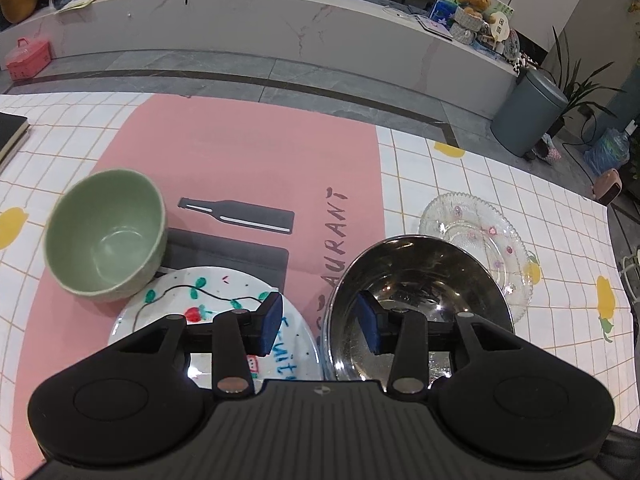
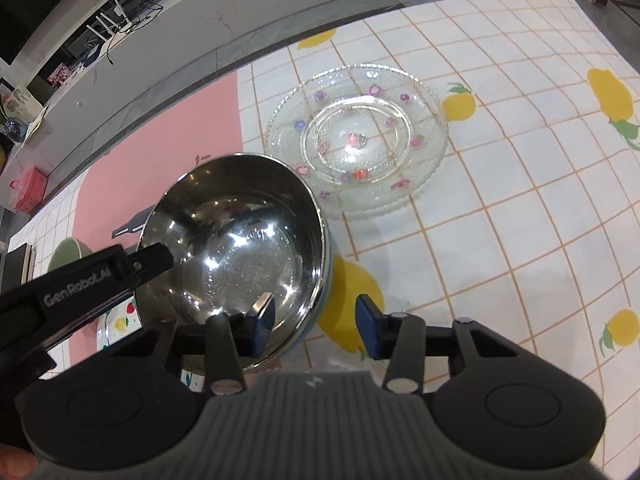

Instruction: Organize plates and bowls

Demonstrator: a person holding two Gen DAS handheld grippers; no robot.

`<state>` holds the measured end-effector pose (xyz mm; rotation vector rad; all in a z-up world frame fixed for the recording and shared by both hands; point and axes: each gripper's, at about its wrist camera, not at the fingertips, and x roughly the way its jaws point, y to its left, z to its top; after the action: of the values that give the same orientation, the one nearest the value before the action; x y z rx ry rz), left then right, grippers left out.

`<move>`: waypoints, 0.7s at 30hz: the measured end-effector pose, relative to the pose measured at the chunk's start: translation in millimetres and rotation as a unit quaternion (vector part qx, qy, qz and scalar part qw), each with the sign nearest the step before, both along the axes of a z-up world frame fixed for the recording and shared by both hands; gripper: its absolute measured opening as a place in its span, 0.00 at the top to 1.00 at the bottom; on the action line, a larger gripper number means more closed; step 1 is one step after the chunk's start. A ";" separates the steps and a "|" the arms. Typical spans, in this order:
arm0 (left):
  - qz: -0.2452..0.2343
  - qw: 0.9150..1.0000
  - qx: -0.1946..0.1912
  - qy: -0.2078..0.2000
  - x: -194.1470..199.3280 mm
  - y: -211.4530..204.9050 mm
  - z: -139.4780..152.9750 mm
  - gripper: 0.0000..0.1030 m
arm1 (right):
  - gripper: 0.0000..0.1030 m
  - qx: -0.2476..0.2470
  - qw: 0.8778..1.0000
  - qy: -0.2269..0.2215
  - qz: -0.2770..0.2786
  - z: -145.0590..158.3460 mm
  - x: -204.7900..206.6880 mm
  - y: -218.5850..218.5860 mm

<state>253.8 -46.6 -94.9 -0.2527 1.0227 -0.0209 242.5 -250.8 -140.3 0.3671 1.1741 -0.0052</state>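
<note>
A steel bowl (image 1: 420, 280) stands on the table; it also shows in the right wrist view (image 2: 240, 240). My left gripper (image 1: 320, 324) is open, its jaws straddling the bowl's left rim, one finger inside. My right gripper (image 2: 316, 326) is open, straddling the bowl's right rim. A green bowl (image 1: 106, 236) sits to the left. A white painted plate (image 1: 216, 304) lies under my left gripper. A clear glass plate (image 2: 356, 136) with small flowers lies beyond the steel bowl; it also shows in the left wrist view (image 1: 480, 236).
A pink placemat (image 1: 248, 160) lies on the checked tablecloth (image 2: 520, 220). A dark book (image 1: 10, 136) sits at the table's left edge. A grey bin (image 1: 528, 116) and a plant stand on the floor beyond the table.
</note>
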 end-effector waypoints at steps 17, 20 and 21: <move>-0.015 1.000 0.011 0.018 5.9 -10.5 -9.9 0.90 | 0.78 0.017 1.000 -0.002 -0.001 -5.3 1.5 0.7; -0.022 1.000 0.013 0.014 3.6 -13.2 -7.5 0.92 | 0.80 0.009 1.000 -0.003 -0.005 -4.1 0.7 -0.1; -0.023 1.000 0.012 0.013 2.6 -13.6 -6.0 0.93 | 0.81 0.008 1.000 -0.003 -0.007 -3.7 0.6 -0.7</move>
<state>256.4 -60.3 -100.9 -0.2077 1.0534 -0.0462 243.1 -251.5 -144.0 0.3886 1.1670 -0.0074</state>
